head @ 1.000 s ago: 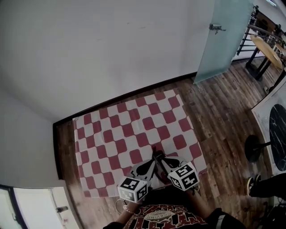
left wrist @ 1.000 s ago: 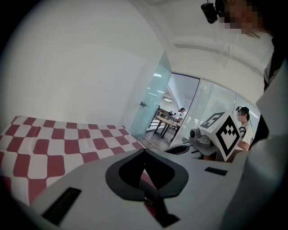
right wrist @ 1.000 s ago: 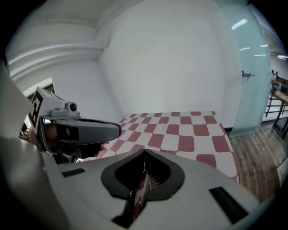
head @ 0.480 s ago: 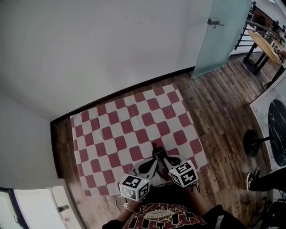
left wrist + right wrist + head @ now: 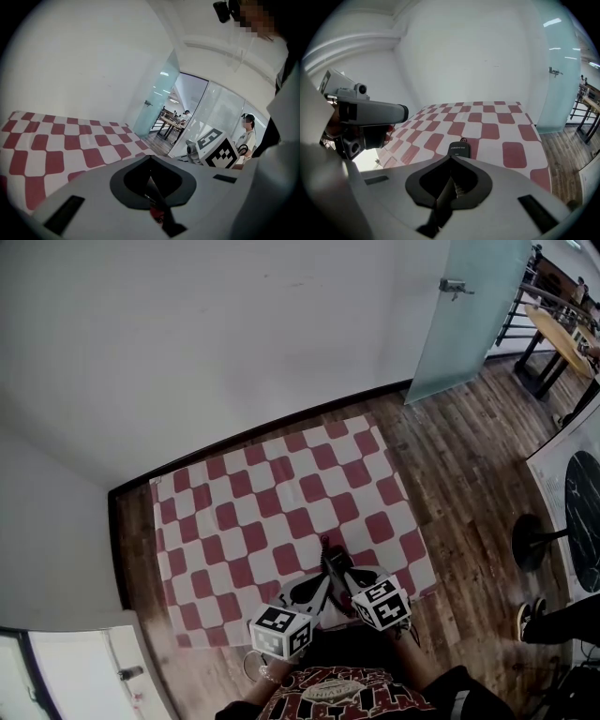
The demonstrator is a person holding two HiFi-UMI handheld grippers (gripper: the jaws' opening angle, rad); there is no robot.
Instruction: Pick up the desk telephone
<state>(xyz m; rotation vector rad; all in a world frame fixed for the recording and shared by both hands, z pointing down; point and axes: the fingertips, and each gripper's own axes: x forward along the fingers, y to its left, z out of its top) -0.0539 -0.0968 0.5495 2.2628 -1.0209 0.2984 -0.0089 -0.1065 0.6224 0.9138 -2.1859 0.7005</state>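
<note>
Holding the left gripper and the right gripper side by side over the near edge of the red-and-white checked cloth, the fingers of each pressing together with nothing between them. Lying on that cloth close to its near edge, just ahead of the right gripper's tips: the desk telephone, showing plainly only in the right gripper view as a small black body with a cord at its far end. Taking in, through the left gripper view, tables beyond the cloth and a person standing off to its right.
</note>
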